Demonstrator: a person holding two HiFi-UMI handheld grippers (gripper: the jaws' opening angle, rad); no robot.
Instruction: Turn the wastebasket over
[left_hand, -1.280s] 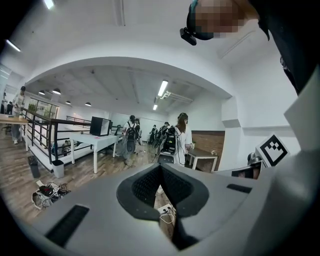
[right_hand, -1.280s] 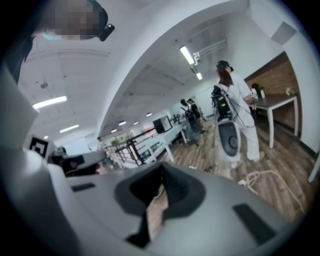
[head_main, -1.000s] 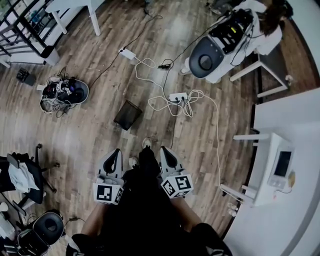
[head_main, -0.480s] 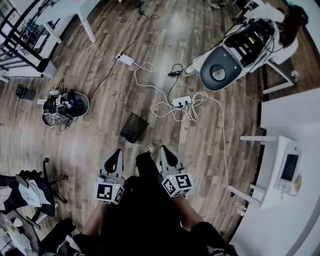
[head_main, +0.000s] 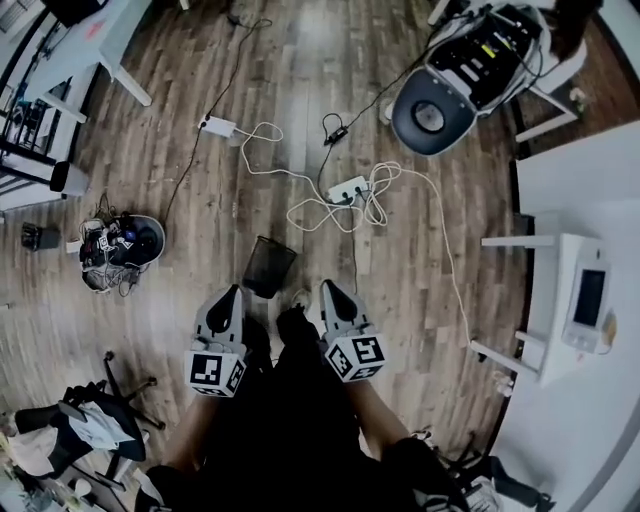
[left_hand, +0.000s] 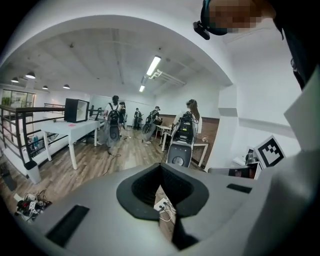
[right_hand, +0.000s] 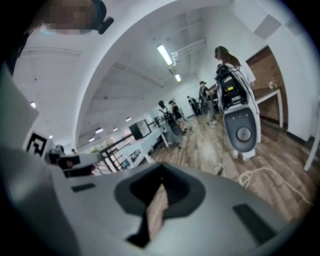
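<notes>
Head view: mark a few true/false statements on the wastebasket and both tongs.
1. The wastebasket sits on the wood floor, just ahead of the left tongs. True.
2. The right tongs grip the wastebasket. False: they are shut on nothing, and the basket is not between them.
3. A white power strip with tangled cables lies on the floor beyond the wastebasket. True.
4. The left tongs are wide open. False: they are shut and empty.

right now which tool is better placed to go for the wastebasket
Left, probably. The left tool has its tip just beside the black mesh wastebasket standing on the floor; the right tool sits a little farther off. Both are shut and empty.
</notes>
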